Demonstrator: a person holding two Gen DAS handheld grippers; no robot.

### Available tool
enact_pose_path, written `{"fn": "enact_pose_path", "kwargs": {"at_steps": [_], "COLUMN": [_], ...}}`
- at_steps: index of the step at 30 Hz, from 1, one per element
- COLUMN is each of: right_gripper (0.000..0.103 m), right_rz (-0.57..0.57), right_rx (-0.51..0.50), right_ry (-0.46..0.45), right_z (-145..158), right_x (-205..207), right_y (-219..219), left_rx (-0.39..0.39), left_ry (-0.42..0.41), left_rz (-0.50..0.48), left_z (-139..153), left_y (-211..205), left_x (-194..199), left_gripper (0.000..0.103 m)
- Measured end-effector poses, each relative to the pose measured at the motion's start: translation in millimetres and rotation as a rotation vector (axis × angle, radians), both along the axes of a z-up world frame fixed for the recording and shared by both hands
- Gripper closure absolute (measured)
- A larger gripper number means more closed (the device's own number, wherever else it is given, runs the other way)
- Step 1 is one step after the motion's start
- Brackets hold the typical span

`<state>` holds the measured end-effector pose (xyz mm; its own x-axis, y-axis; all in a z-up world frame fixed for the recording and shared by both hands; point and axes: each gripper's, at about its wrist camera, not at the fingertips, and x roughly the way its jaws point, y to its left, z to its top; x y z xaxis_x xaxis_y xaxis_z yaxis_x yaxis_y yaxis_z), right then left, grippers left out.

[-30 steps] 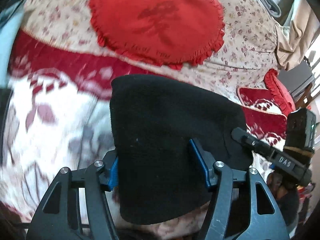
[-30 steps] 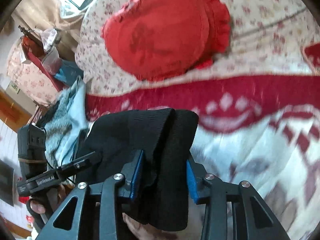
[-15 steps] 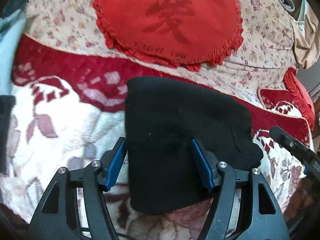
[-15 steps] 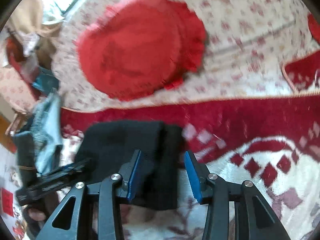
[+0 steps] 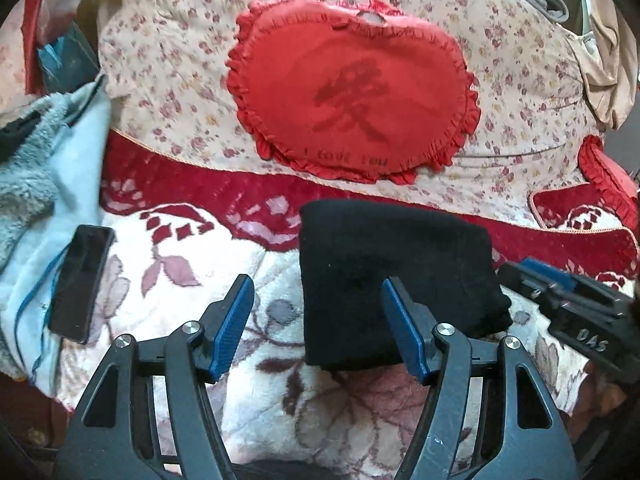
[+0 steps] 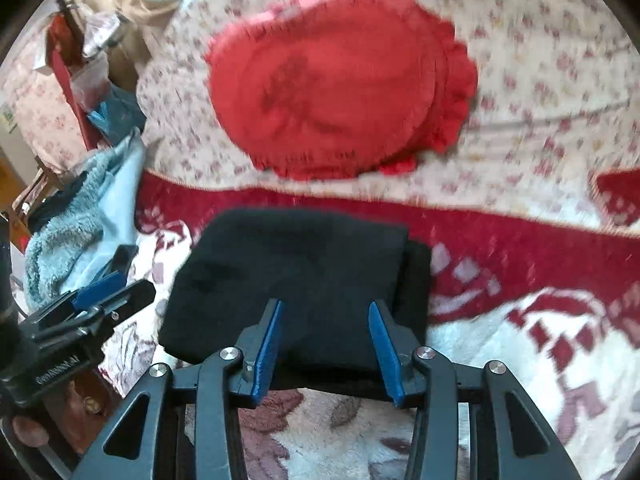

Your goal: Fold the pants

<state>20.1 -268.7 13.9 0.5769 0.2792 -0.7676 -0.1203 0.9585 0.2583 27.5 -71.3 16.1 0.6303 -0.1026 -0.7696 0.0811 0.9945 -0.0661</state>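
Tongs first: left tongs (image 5: 318, 326) and right tongs (image 6: 326, 344) gape wide, having just opened, gripping nothing. Beyond them the black pants (image 5: 394, 284) lie folded compactly on the blanket (image 5: 192, 292), before the red cushion (image 5: 352, 88). Folding looks finished.

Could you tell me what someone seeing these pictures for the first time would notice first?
Probably the big red heart-shaped cushion with a frilled edge, lying on the floral cover at the back. In front of it the black pants lie folded into a compact block on the red and white blanket. The left gripper and right gripper stand open near them, holding nothing.
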Motion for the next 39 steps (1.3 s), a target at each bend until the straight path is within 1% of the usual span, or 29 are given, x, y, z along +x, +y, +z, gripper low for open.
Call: {"fn": "enact_pose_path", "kwargs": {"at_steps": [4, 6, 13, 19, 29, 39], "right_gripper": [0.060, 0.059, 0.058, 0.057, 0.057, 0.057], "right_rz": [-0.012, -0.014, 0.004, 0.002, 0.010, 0.015], "right_rx": [-0.003, -0.001, -0.002, 0.004, 0.018, 0.016], "right_ry": [-0.076, -0.097, -0.114, -0.110, -0.100, -0.087], "right_z": [26.3, 33.3, 45.9, 47.2, 46.6, 41.0], "right_x": [-19.1, -26.9, -41.5, -50.3, -52.3, -50.0], "right_y": [2.3, 5.5, 13.1, 15.1, 16.2, 17.8], "left_rx": [-0.014, -0.014, 0.007, 0.032, 0.042, 0.035], "left_ry": [-0.038, -0.056, -0.097, -0.122, -0.137, -0.121], "left_rz": [0.015, 0.021, 0.034, 0.036, 0.034, 0.035], "left_z": [13.8, 19.9, 34.7, 41.5, 43.5, 39.5], "left_y": [0.1, -0.1, -2.7, -6.2, -8.4, -7.5], "left_x": [-15.3, -22.3, -39.9, -48.9, -53.5, -49.1], "left_gripper": [0.037, 0.037, 0.037, 0.037, 0.037, 0.037]}}
